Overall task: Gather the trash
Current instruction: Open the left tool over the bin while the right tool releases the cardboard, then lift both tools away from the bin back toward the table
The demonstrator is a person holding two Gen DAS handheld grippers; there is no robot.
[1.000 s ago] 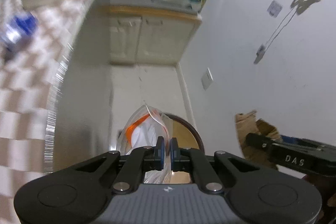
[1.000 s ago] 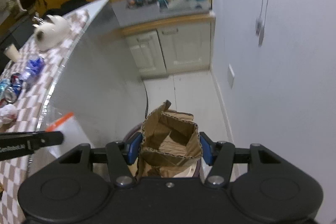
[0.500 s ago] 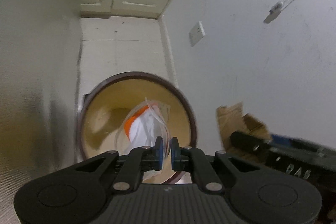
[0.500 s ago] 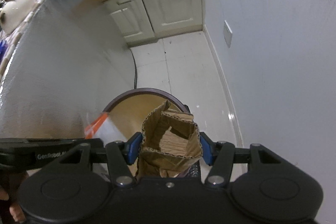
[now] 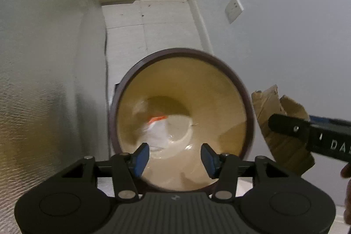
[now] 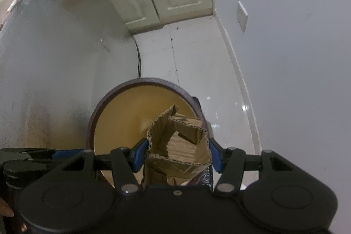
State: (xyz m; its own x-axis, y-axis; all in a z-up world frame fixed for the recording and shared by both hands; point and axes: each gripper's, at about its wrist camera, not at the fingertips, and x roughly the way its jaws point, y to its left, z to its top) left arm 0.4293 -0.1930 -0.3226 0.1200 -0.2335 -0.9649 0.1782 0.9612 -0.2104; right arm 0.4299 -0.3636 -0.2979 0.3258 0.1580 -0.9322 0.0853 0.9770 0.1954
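**Now the bag is dropped; the cardboard is next**

Just now the blue-padded fingers (image 5: 142, 156) of the left gripper (image 5: 174, 156) were pinched shut on a clear plastic bag with an orange strip; at this moment they are opening, and nothing sits between them. The bag (image 5: 156, 132) has left them and shows as a blur low in the middle of the left wrist view, falling inside the round bin with a dark brown rim and yellow inner wall (image 5: 219, 84). A second ago the bin was only partly in sight behind the bag; it now fills the centre of that view, with the gripper looking almost straight into it.

On the other side, the right gripper (image 6: 178, 156) has kept its hold: its blue pads press on both sides of a torn piece of brown corrugated cardboard (image 6: 178, 142), as they did a second ago. The cardboard hangs over the bin's right edge, low and centre in the right wrist view.

One piece of trash looks delivered. The cardboard probably needs to shift towards the bin's middle before release, or it may catch the rim.
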